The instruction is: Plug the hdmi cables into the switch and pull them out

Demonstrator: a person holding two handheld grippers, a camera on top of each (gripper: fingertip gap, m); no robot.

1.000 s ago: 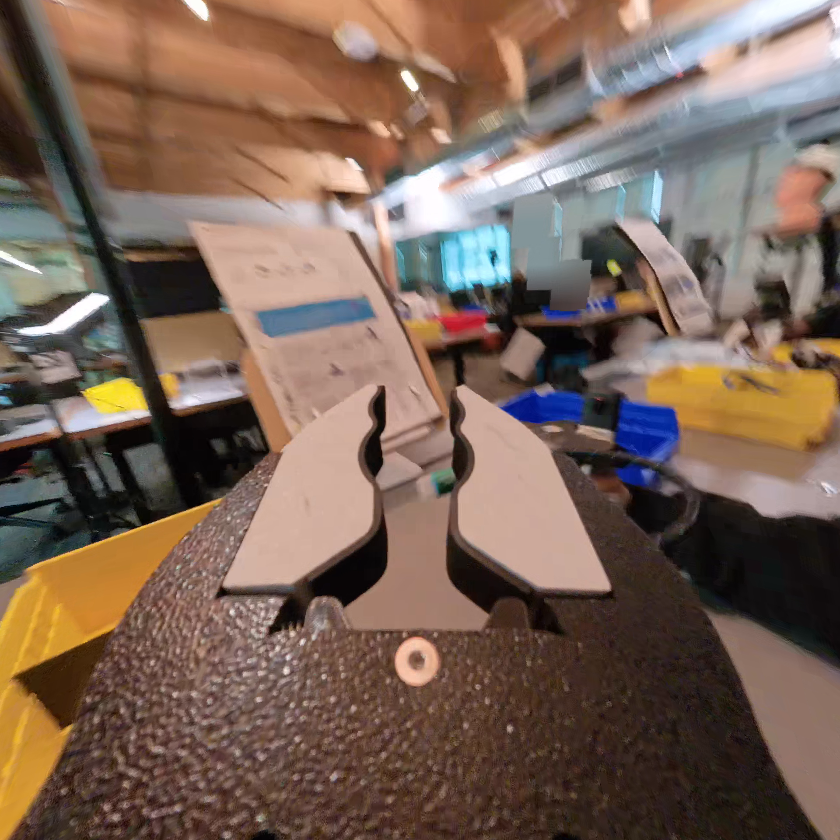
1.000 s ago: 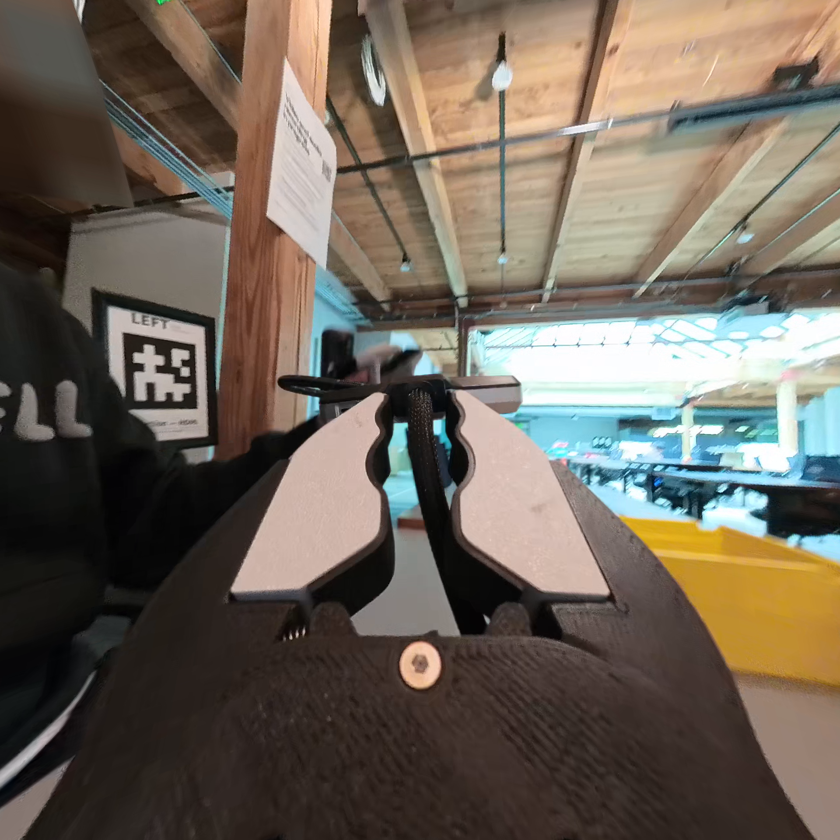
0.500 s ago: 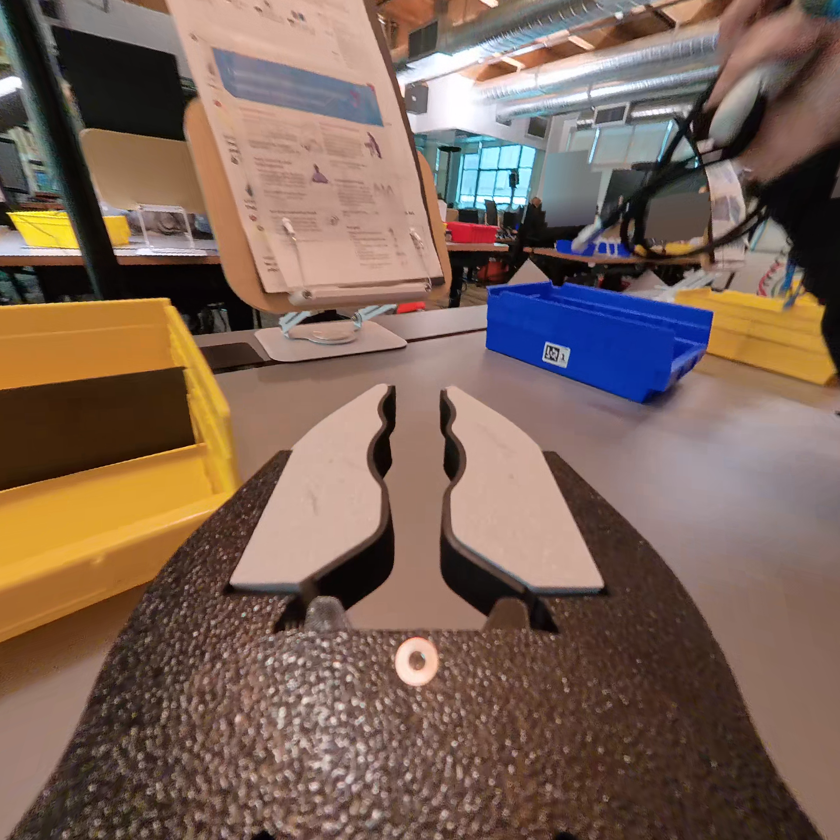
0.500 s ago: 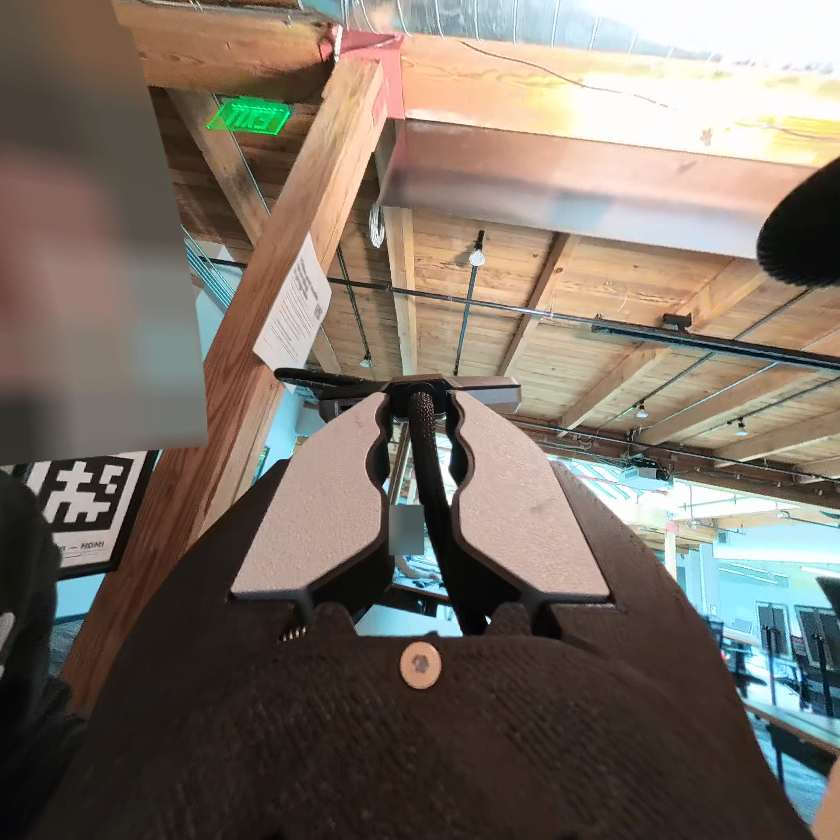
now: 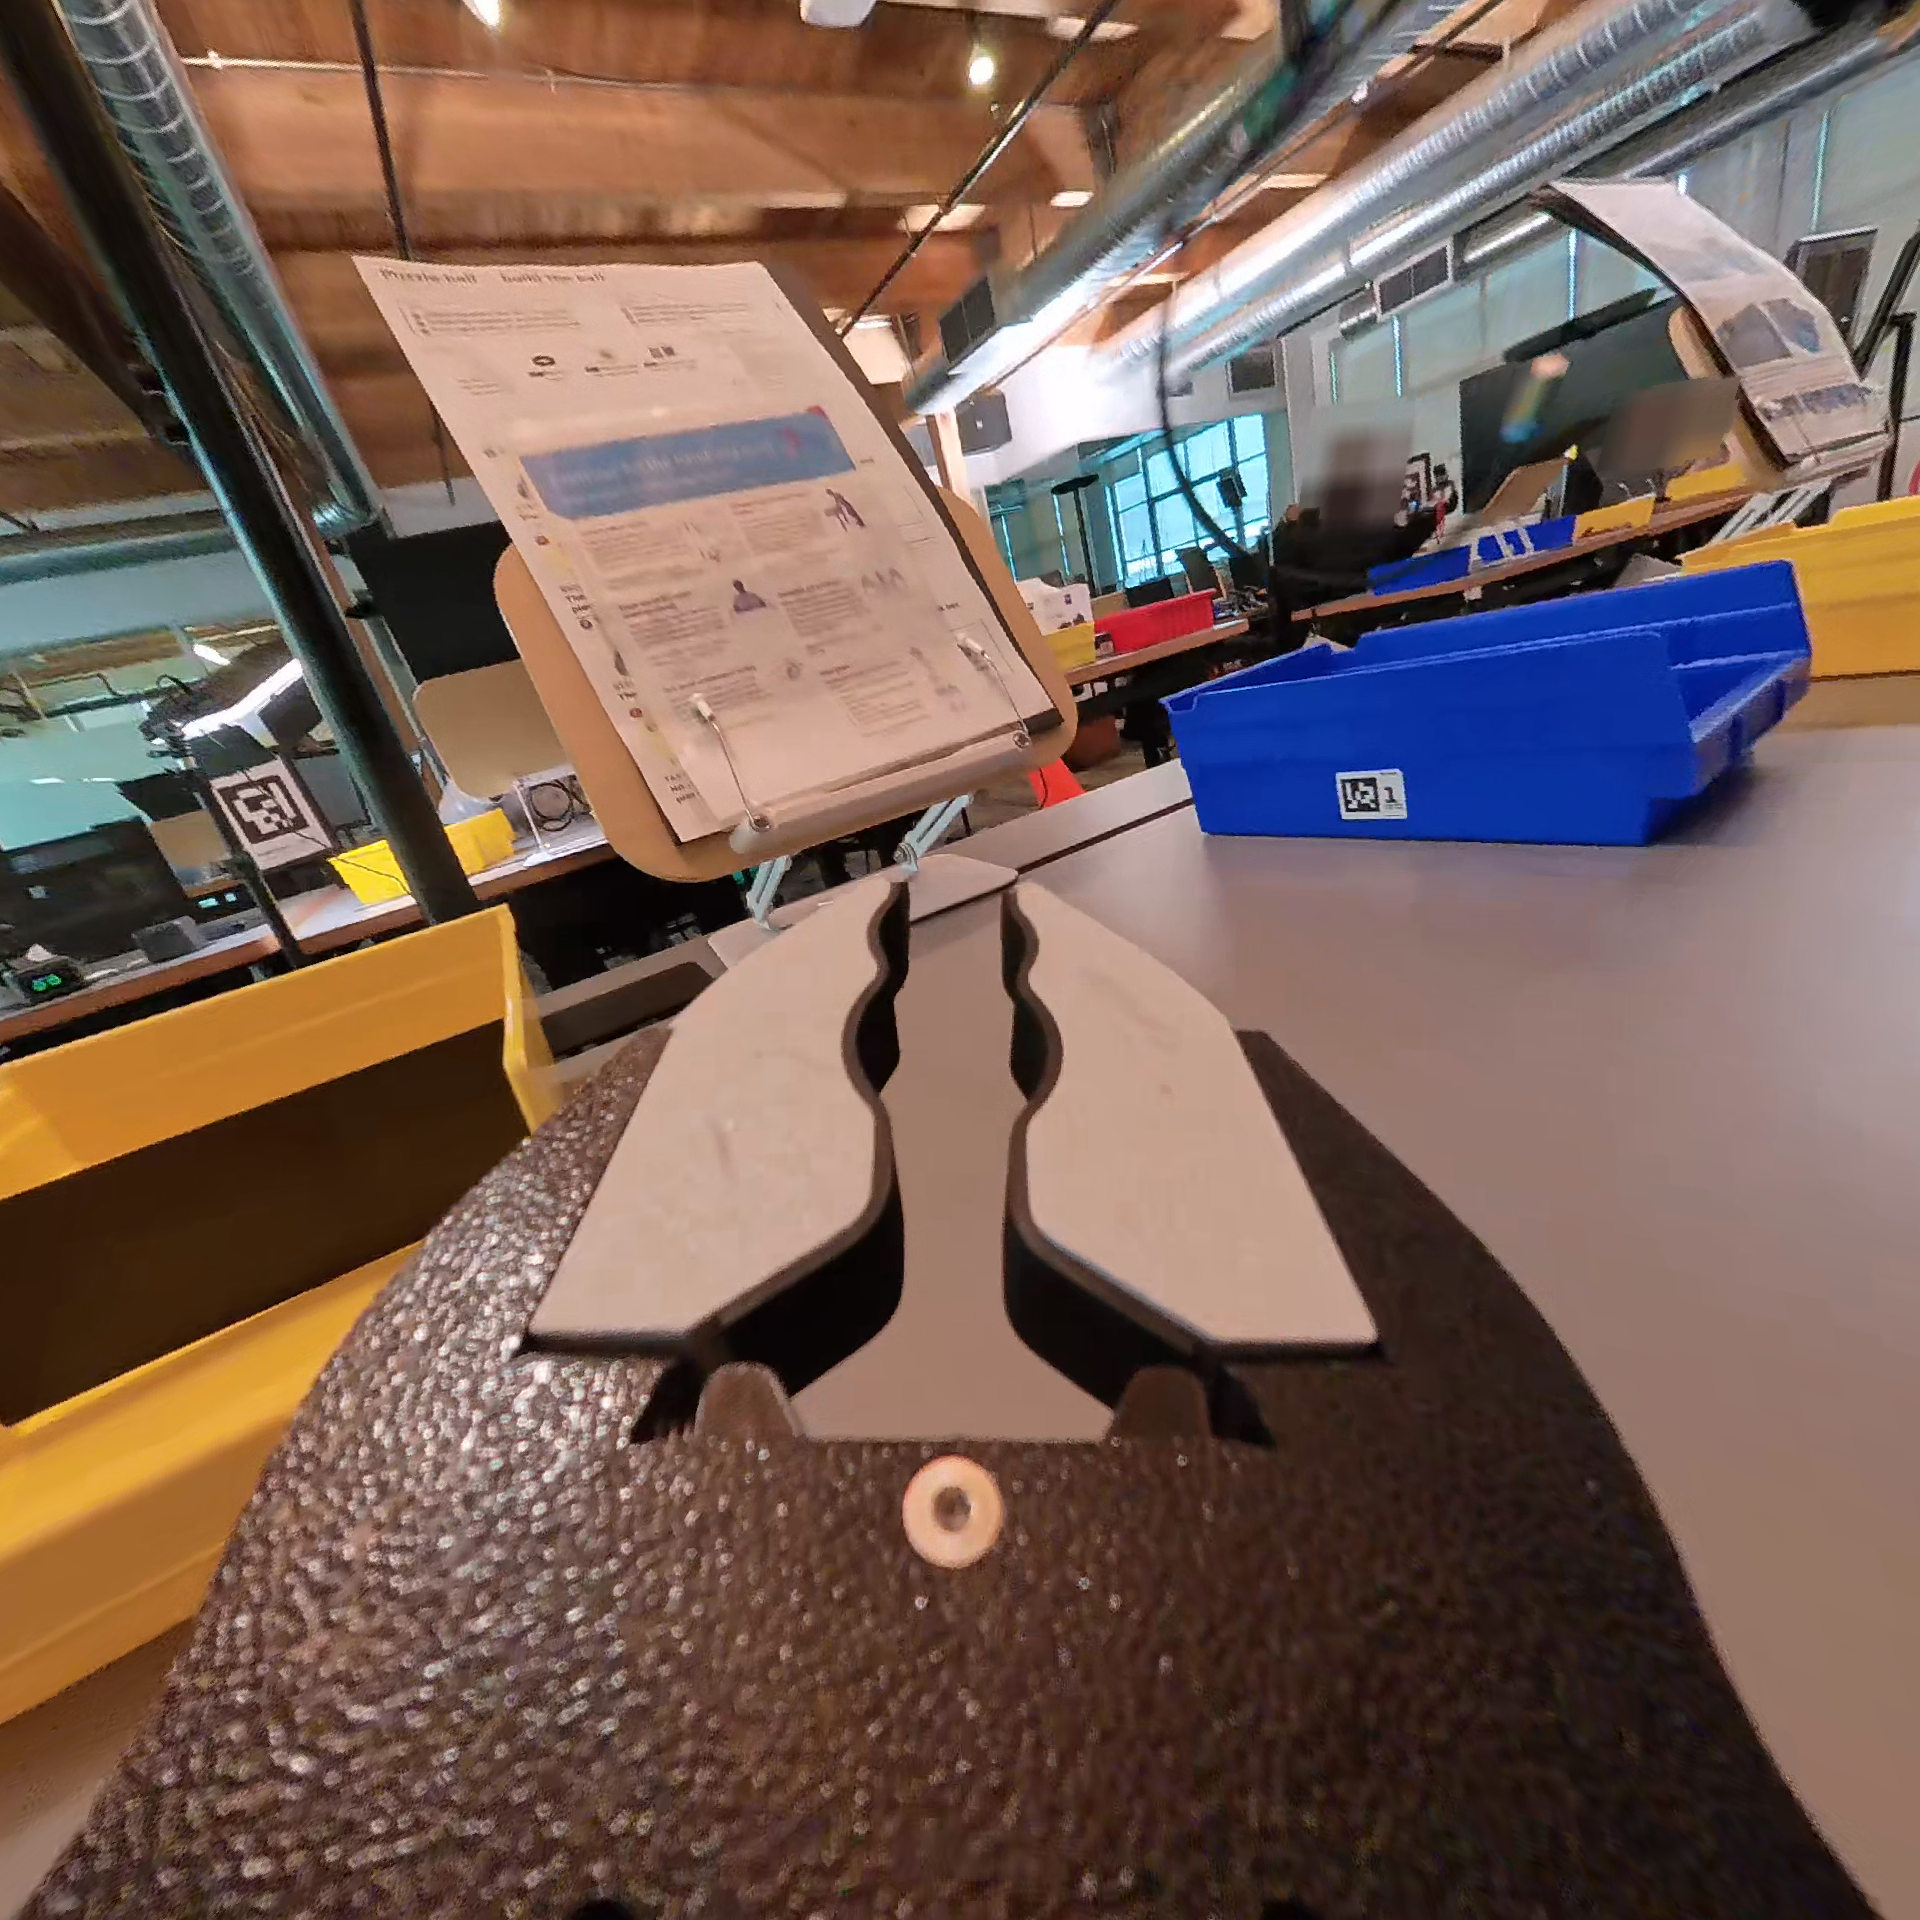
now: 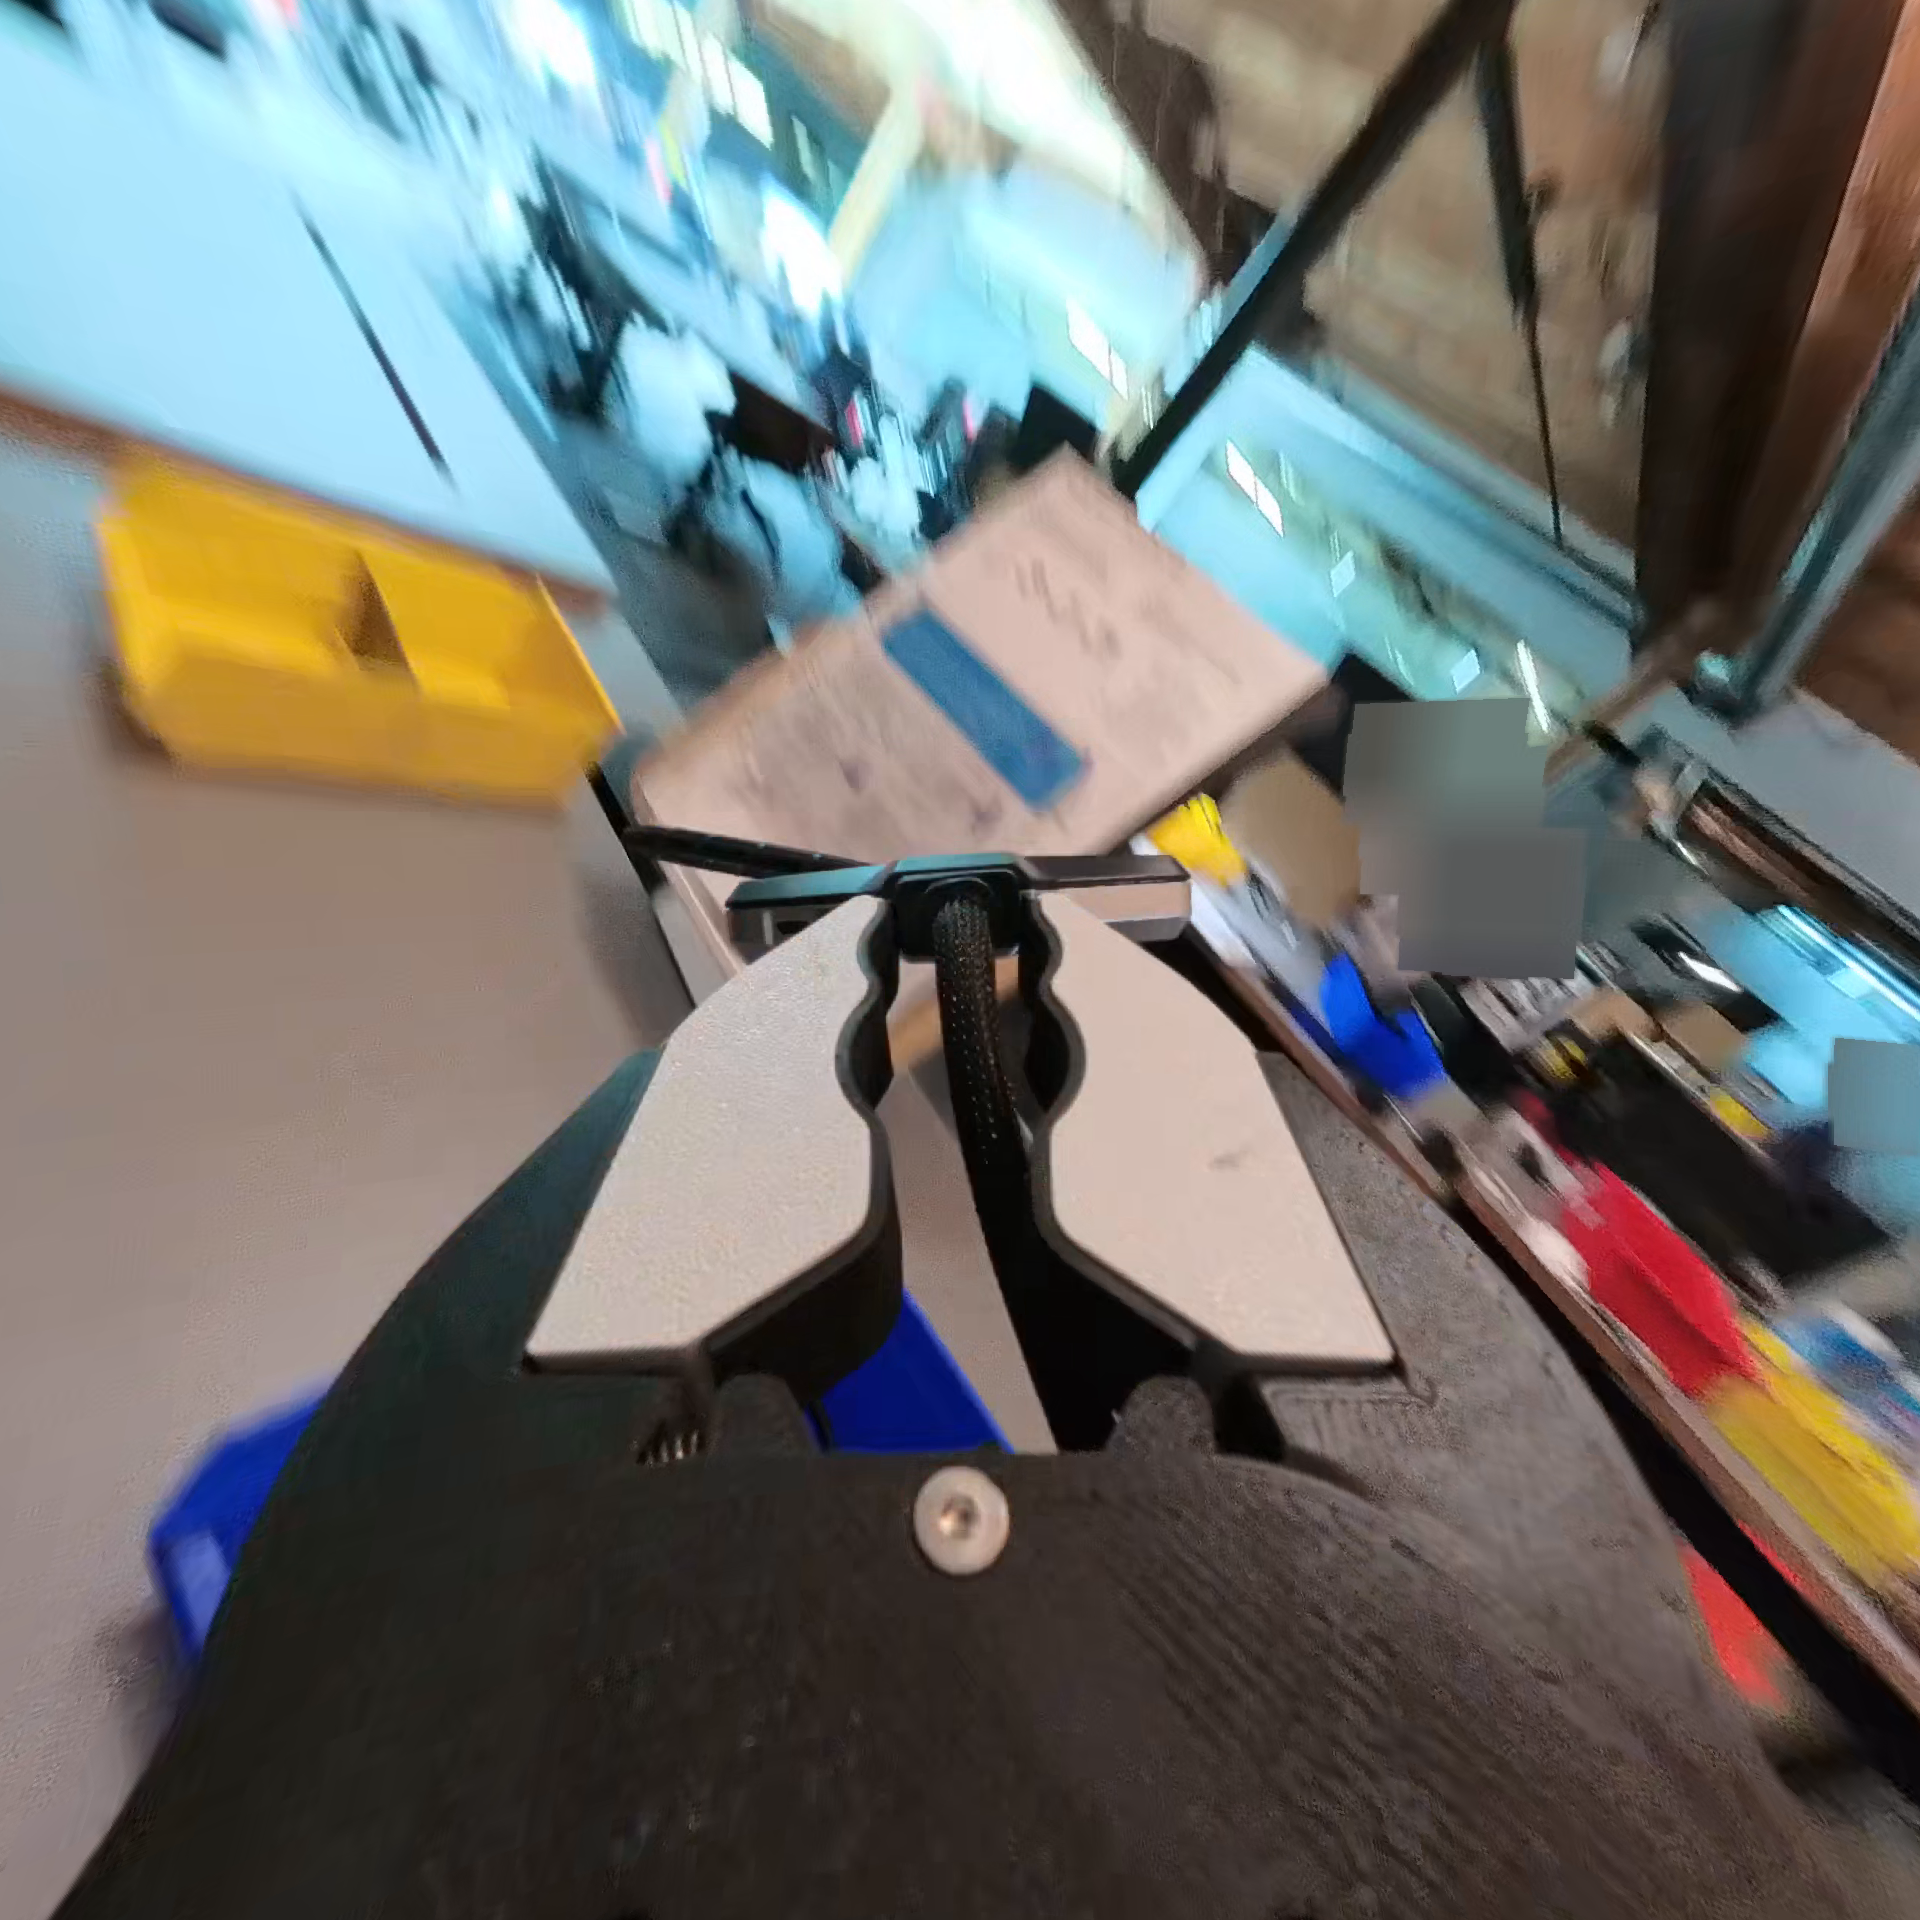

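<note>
Left wrist view shows the left gripper (image 5: 951,920) low over the grey table (image 5: 1558,1091), its two fingers parted by a narrow gap with nothing between them. Just beyond the fingertips a document stand (image 5: 997,748) rises from the tabletop, tilted back and carrying a printed sheet (image 5: 717,540) held by two wire clips. To the left, beside the gripper body, sits a yellow bin (image 5: 260,1039) with a dark divider inside; to the right, farther across the table, lies a blue bin (image 5: 1496,717) with a small square marker on its near wall, and behind it the edge of another yellow bin (image 5: 1860,592). A dark pole (image 5: 239,499) stands behind the near yellow bin. Right wrist view is heavily motion-blurred and tilted. The right gripper (image 6: 956,925) has its fingers pinching the black plug (image 6: 956,894) of a braided hdmi cable (image 6: 982,1091), which runs back between the fingers toward the gripper body. The plug meets the flat grey switch (image 6: 1112,894), which lies crosswise just past the fingertips, clear of the table; whether the plug is fully seated cannot be told. A second thin black cable (image 6: 727,847) leaves the switch toward the left. Beyond them, blurred, are the printed sheet, a yellow bin and part of a blue bin low in the frame.
</note>
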